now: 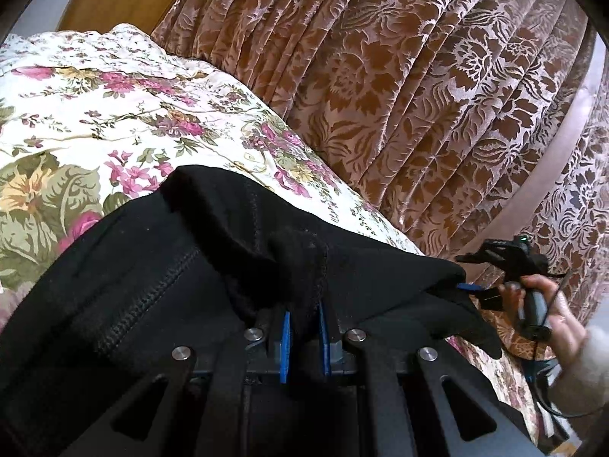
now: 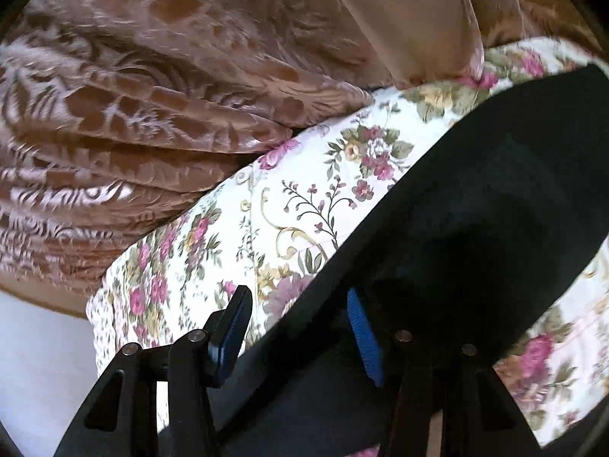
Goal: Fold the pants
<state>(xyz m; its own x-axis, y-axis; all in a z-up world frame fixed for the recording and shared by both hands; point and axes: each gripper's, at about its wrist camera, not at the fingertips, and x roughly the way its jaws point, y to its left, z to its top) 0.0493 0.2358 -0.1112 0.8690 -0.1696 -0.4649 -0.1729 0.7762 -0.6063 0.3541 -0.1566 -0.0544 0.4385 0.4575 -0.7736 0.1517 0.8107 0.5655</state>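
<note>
Pants (image 1: 160, 266), black, lie across a flowered bedspread (image 1: 95, 114), filling the lower half of the left wrist view and running as a dark band from lower left to upper right in the right wrist view. Left gripper (image 1: 304, 327) pinches a bunched fold of the black cloth between its blue pads. Right gripper (image 2: 300, 327) has its jaws spread apart, with the edge of the pants lying between them and the left pad clear of the cloth. A hand (image 1: 548, 312) at the right edge of the left wrist view holds that tool. Brown patterned curtains (image 1: 418, 95) hang behind the bed.
</note>
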